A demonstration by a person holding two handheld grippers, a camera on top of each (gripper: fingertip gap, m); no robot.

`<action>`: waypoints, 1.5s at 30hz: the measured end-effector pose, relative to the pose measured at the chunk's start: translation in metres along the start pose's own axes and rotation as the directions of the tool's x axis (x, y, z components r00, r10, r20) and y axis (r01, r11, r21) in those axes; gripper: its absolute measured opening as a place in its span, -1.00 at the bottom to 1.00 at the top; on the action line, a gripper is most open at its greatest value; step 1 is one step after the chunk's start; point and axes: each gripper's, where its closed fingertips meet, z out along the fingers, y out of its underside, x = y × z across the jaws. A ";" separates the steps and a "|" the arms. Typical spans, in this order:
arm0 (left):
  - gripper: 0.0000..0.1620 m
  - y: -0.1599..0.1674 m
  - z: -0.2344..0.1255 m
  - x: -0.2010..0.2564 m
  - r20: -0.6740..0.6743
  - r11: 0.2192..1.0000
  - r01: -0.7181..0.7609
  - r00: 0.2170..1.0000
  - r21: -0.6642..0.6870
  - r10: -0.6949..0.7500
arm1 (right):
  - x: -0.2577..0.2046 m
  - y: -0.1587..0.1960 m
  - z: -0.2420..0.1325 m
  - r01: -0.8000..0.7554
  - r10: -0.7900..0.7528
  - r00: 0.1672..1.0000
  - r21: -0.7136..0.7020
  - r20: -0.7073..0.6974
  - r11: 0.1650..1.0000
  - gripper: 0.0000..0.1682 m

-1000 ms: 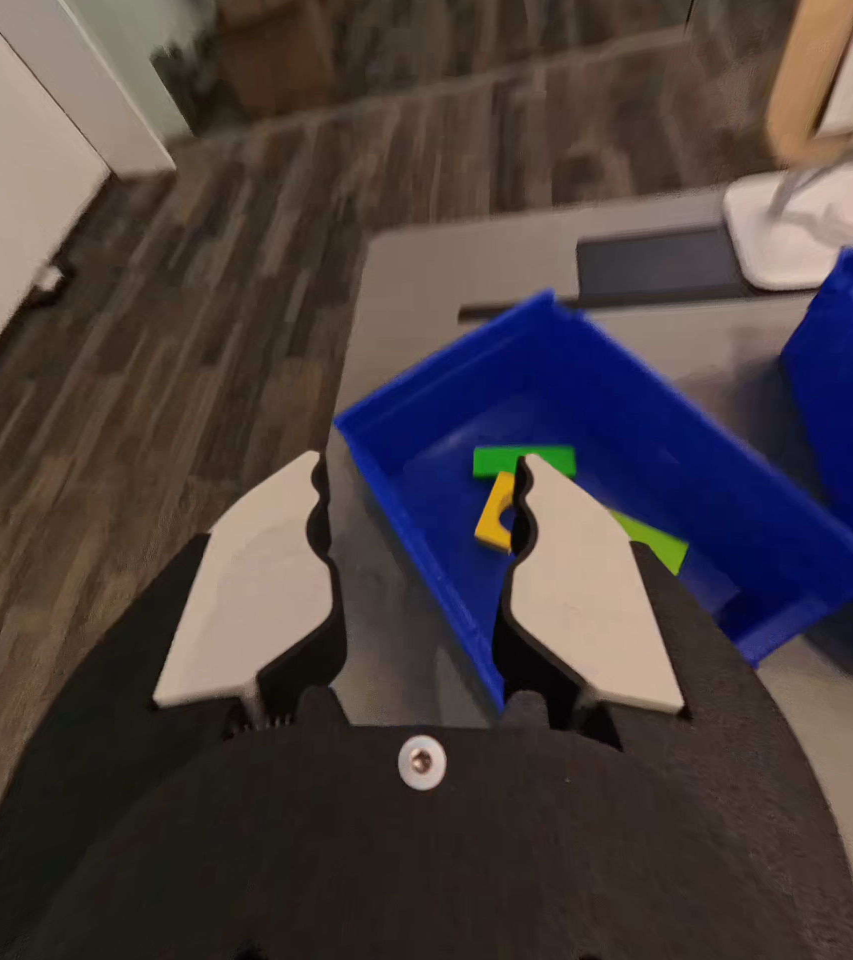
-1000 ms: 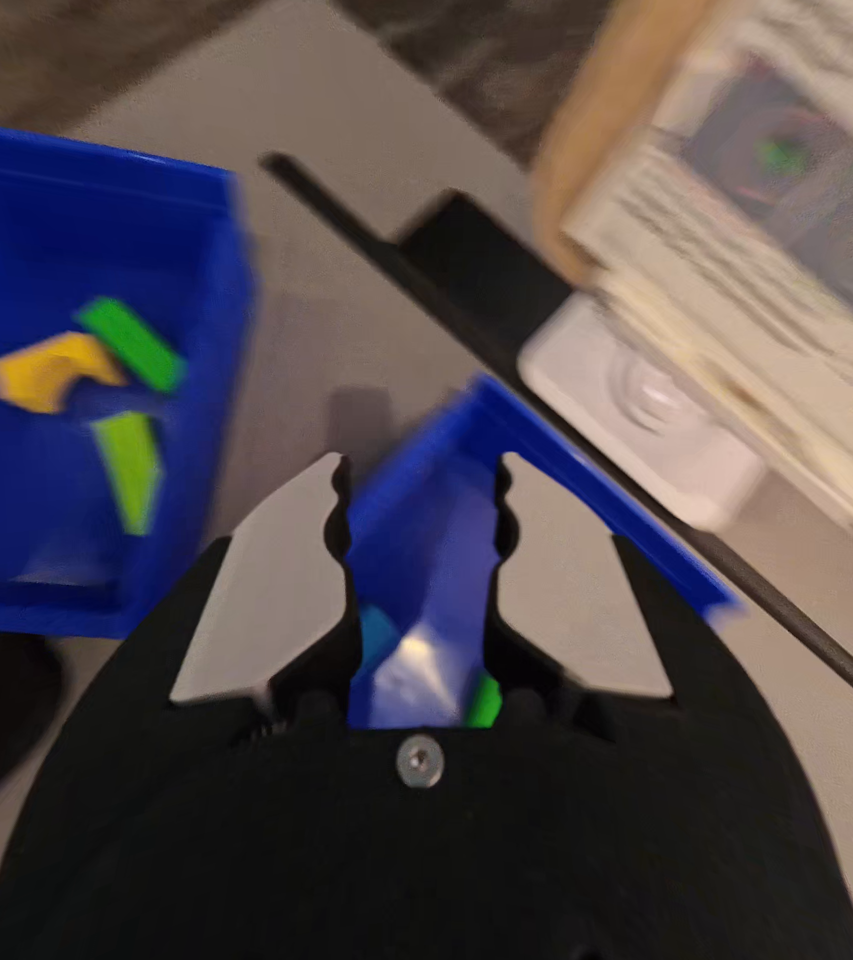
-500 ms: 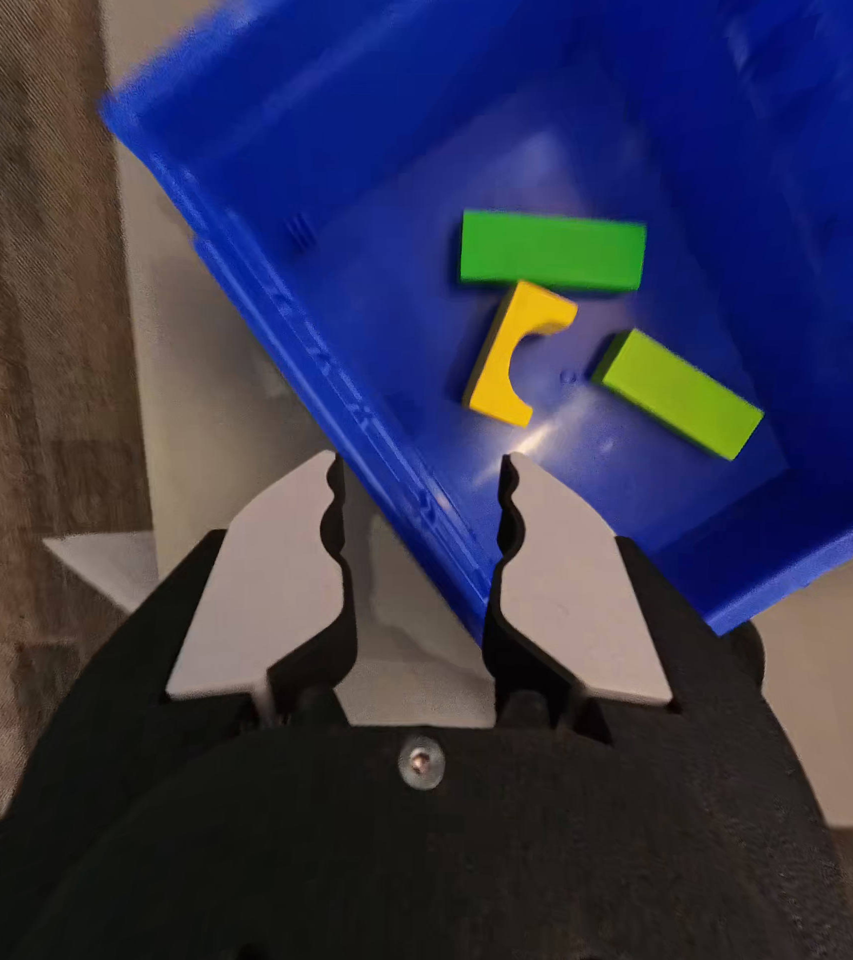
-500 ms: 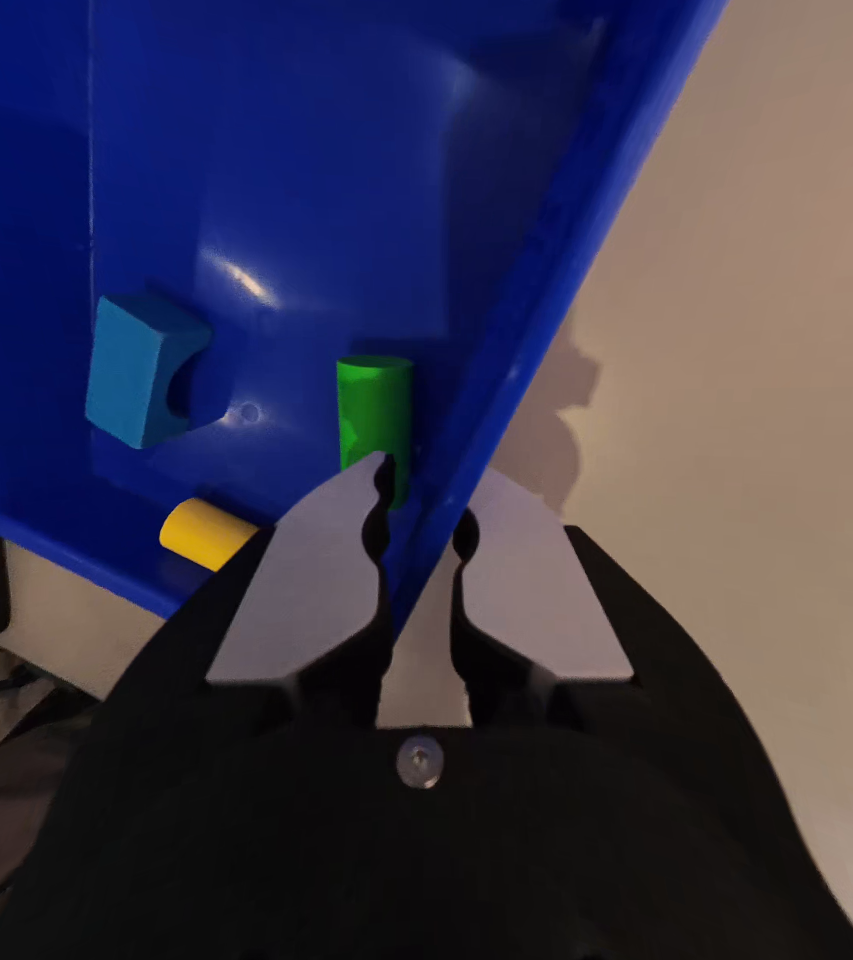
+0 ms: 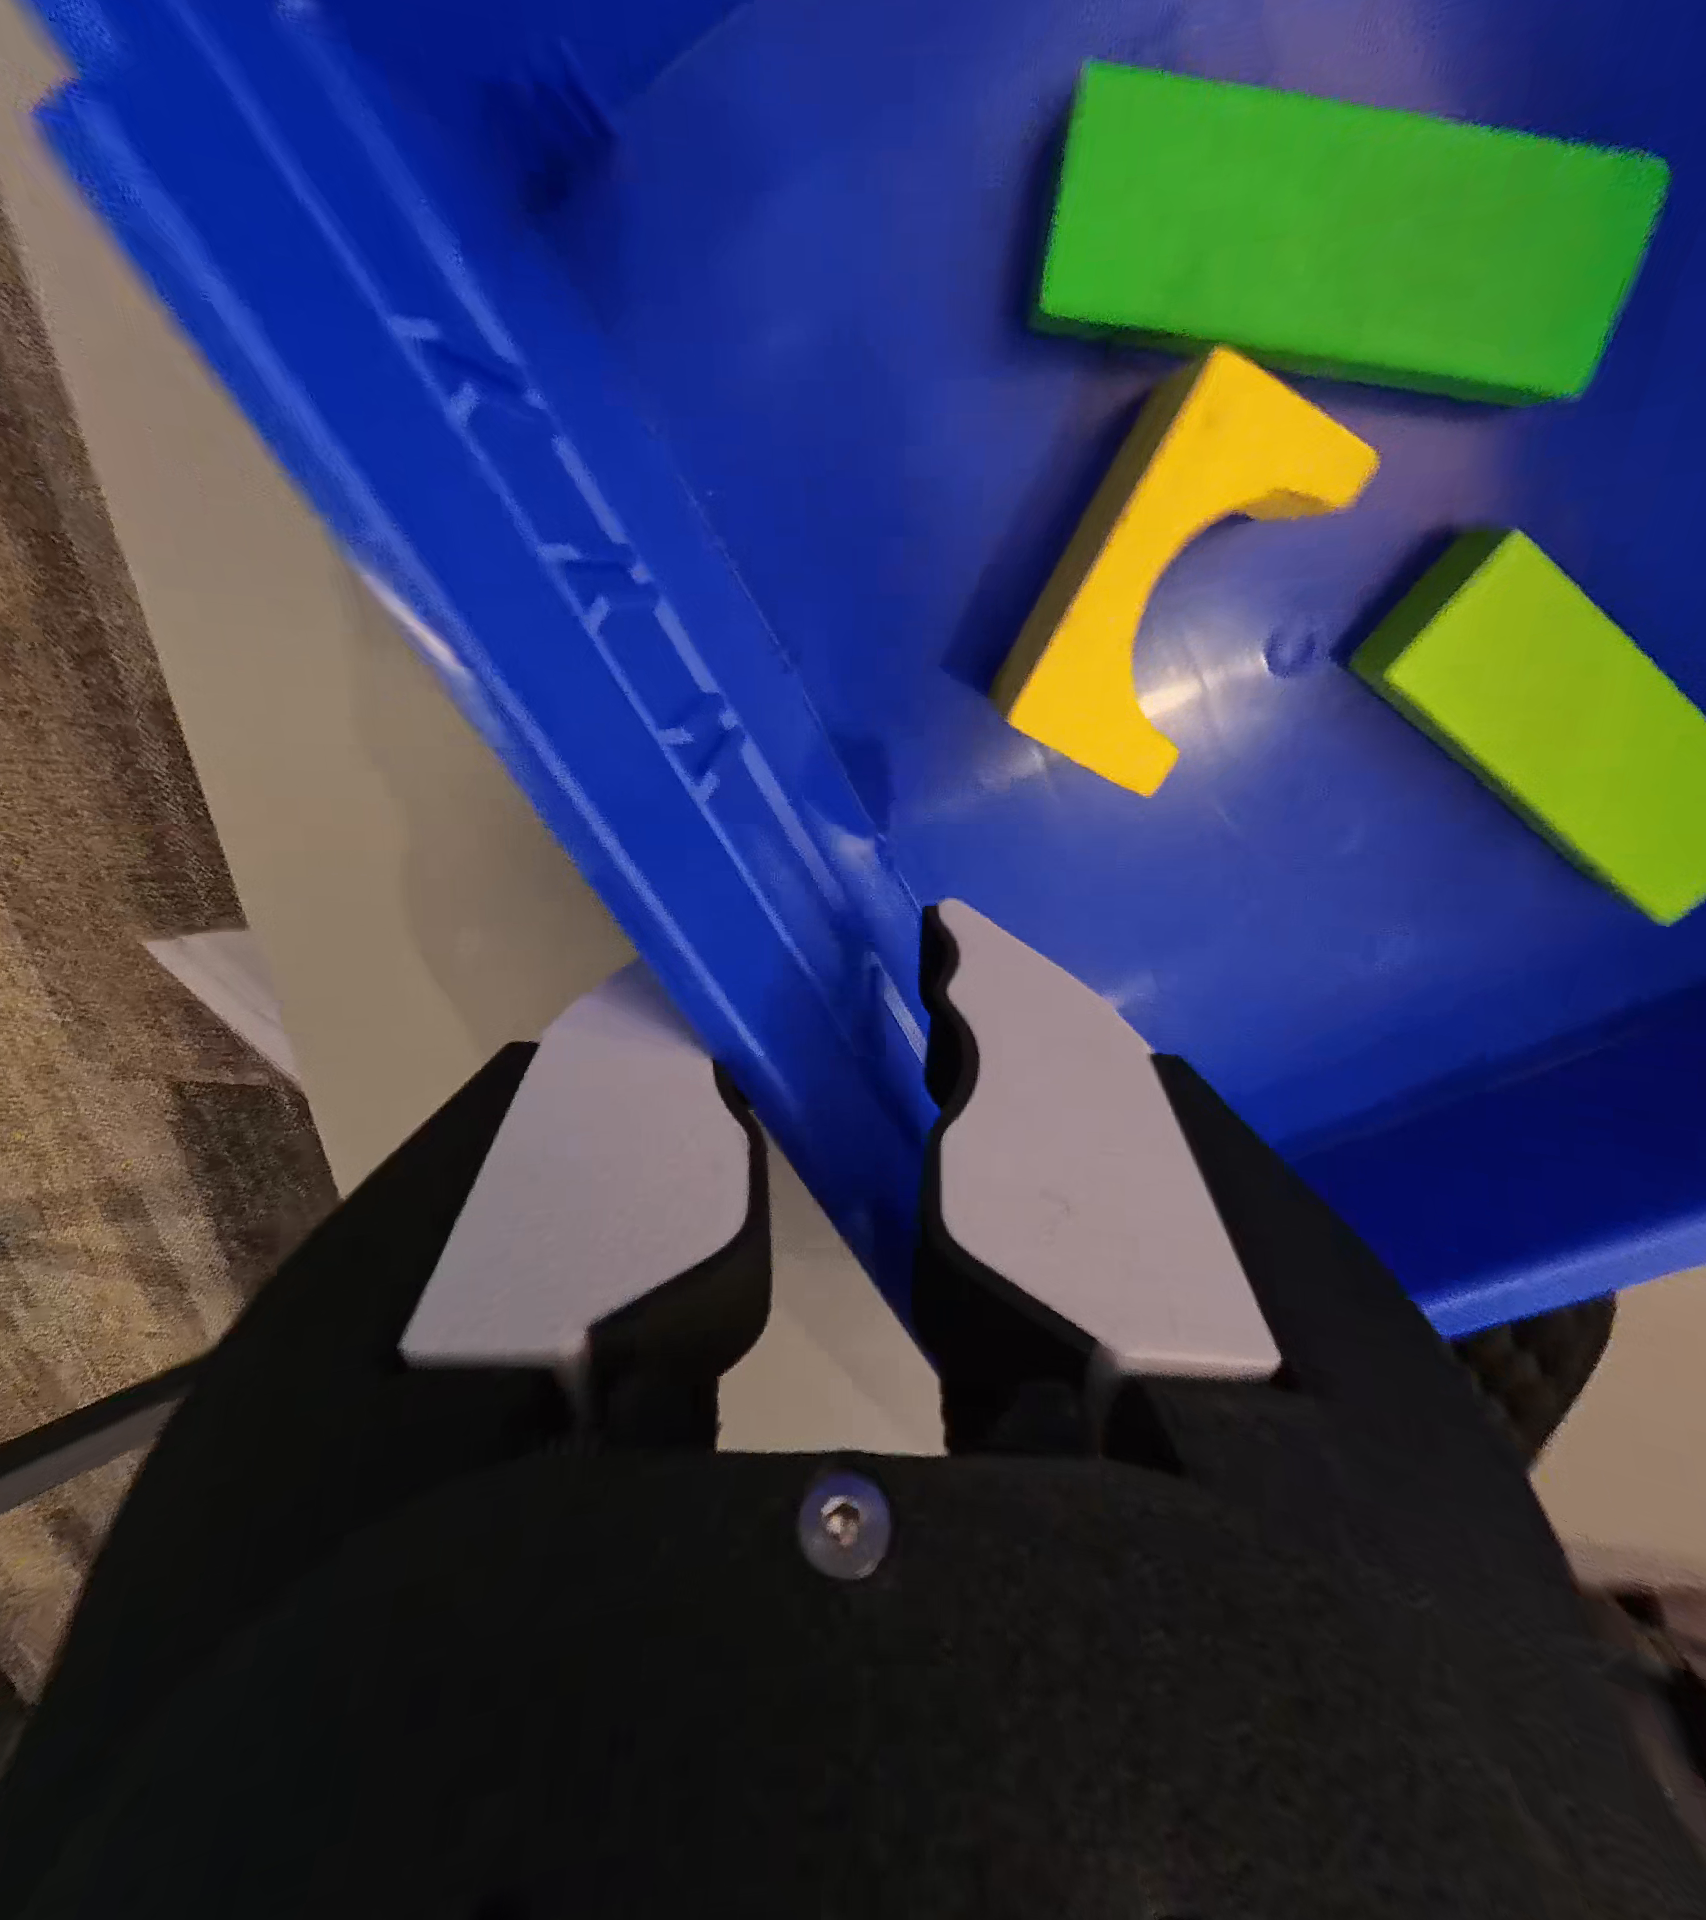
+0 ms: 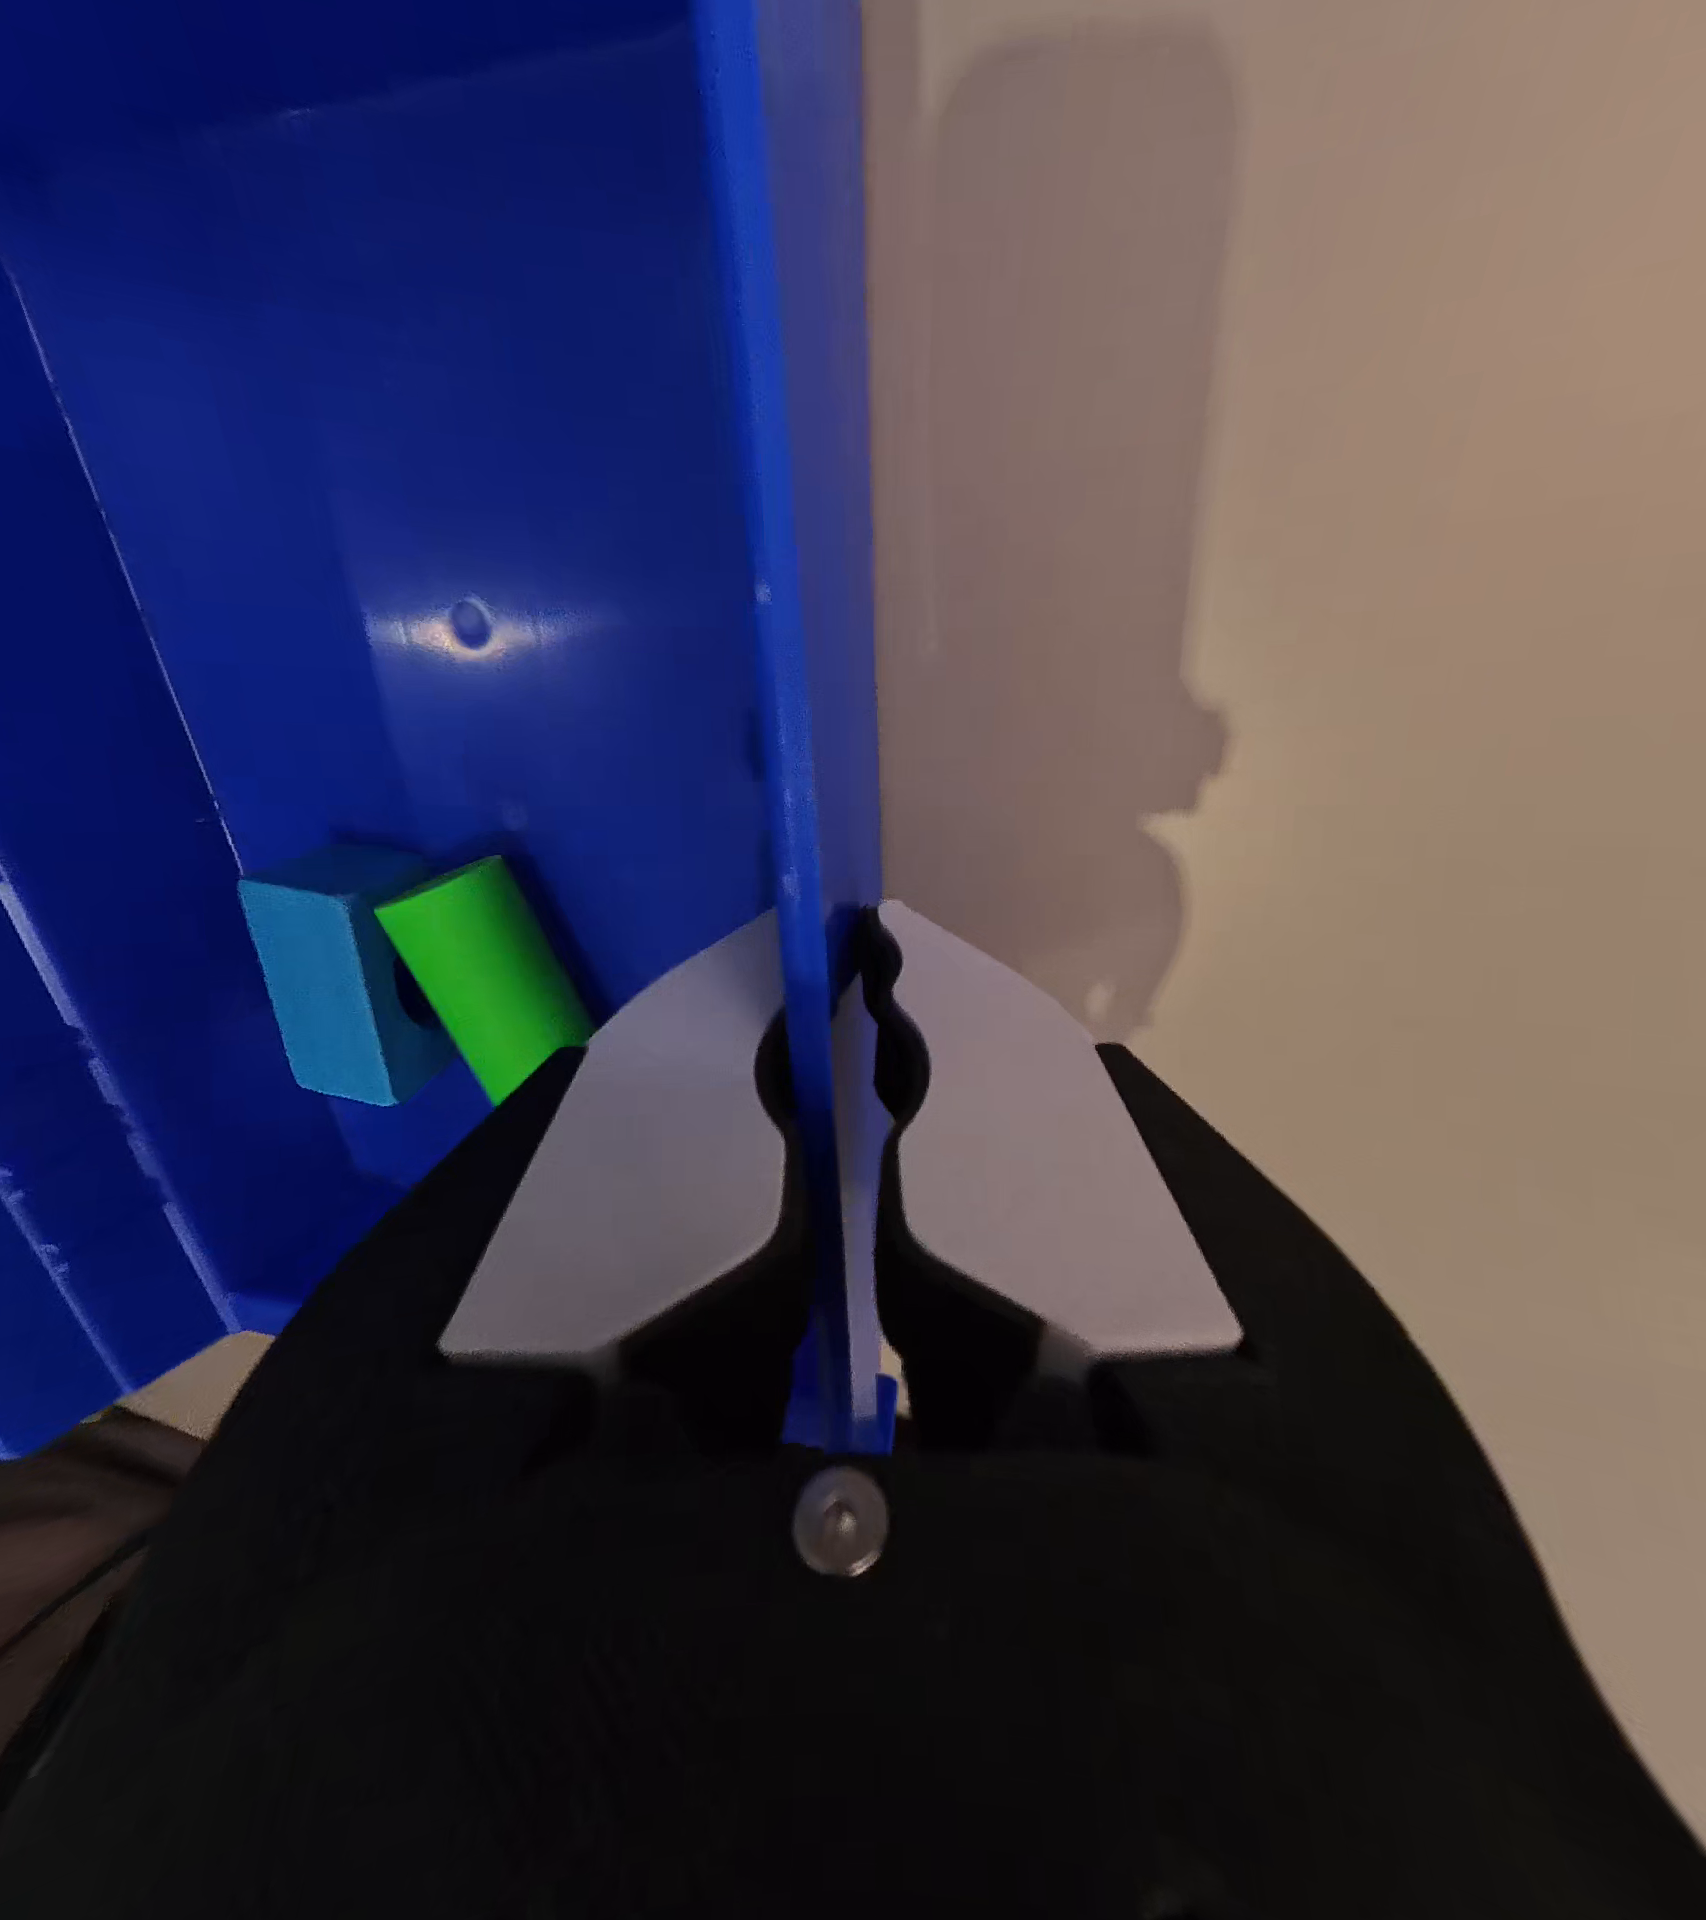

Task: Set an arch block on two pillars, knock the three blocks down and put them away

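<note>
Left wrist view: looks down on the left gripper (image 5: 792, 940), seemingly clamped across the near-left ribbed wall of a blue plastic bin (image 5: 537, 499), with 1 finger outside and 1 inside. Shows 3 pieces flat on that bin's floor: a yellow wooden arch block (image 5: 1119, 582), touching at its far end a dark green rectangular block (image 5: 1337, 223), and a lime green rectangular block (image 5: 1576, 727) lying apart to the right. Shows a beige tabletop (image 5: 309, 727) under the bin and brown carpet (image 5: 18, 623) to the left.

Right wrist view: finds the right gripper (image 6: 828, 914) pinched nearly together on the thin right wall of a second blue bin (image 6: 787, 416). Holds a blue arch-cut block (image 6: 329, 977) and a green cylinder (image 6: 480, 977), touching each other near the gripper.

Judged from this: nothing built yet, with arch and both pillars in the bin and apparently about to be tipped out.

Possible trouble: twisting or slipping of either bin, given a grip on only 1 smooth wall; scattering of blocks off the table edge with too steep a tilt; rolling of the cylinder once loose; bending of the thin wall under a hard squeeze.
</note>
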 end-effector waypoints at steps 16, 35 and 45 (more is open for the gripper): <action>-0.72 -0.077 0.009 0.032 0.143 0.945 -0.272 0.958 0.181 0.249 | 0.150 0.043 -0.041 0.038 -0.029 0.998 0.157 -0.064 0.987 -0.90; -0.75 -0.078 0.009 0.031 0.113 0.945 -0.268 0.962 0.189 0.250 | 0.169 0.064 -0.048 0.033 -0.014 0.993 0.160 -0.119 0.987 -0.90; -0.72 -0.095 -0.027 0.027 0.178 0.902 -0.244 0.965 0.357 0.190 | 0.167 0.054 -0.074 0.042 0.014 0.977 0.255 -0.212 0.966 -0.76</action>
